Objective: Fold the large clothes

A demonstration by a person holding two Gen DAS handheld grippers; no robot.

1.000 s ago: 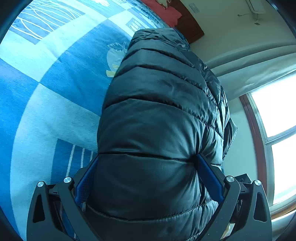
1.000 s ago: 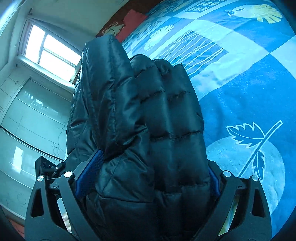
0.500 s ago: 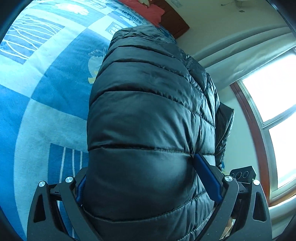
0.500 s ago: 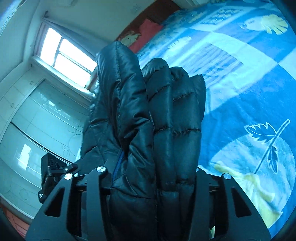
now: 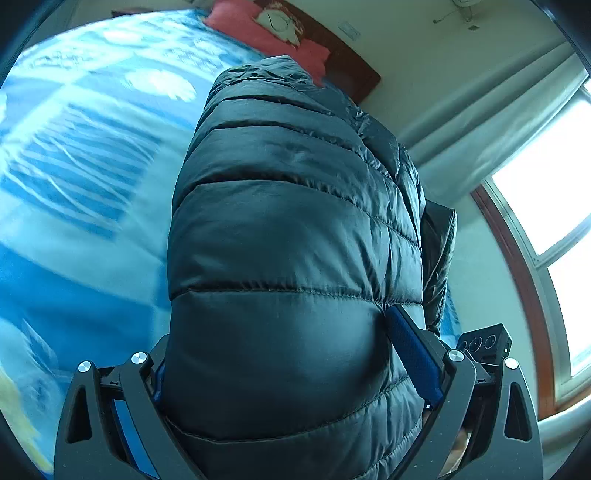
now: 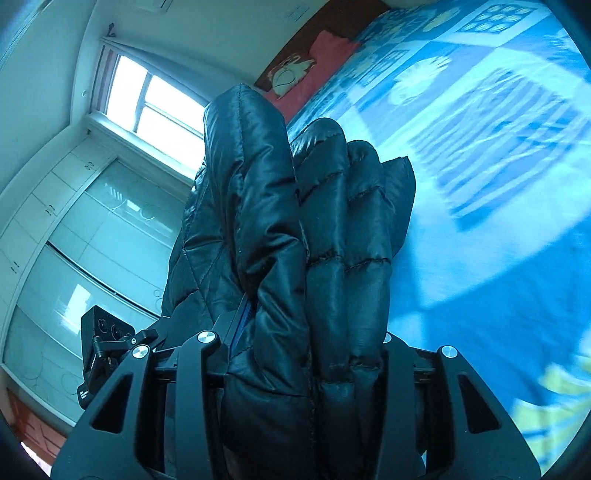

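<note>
A black quilted puffer jacket (image 5: 291, 236) fills the middle of the left wrist view, raised above the bed. My left gripper (image 5: 291, 354) is shut on its thick edge, with the jaws wide around the padding. In the right wrist view the jacket (image 6: 317, 240) stands bunched in folds. My right gripper (image 6: 306, 332) is shut tight on those folds. The other gripper's black body (image 6: 105, 339) shows at the lower left.
A bed with a blue and white patterned cover (image 5: 74, 192) lies below, also in the right wrist view (image 6: 498, 184). A red pillow (image 5: 269, 29) and dark headboard (image 5: 351, 74) are at the far end. A window (image 5: 554, 177) and glass-fronted cabinets (image 6: 92, 236) stand beside the bed.
Both grippers have lifted the jacket higher off the bed and tilted upward. My right gripper has closed from wide to tight on the folds.
</note>
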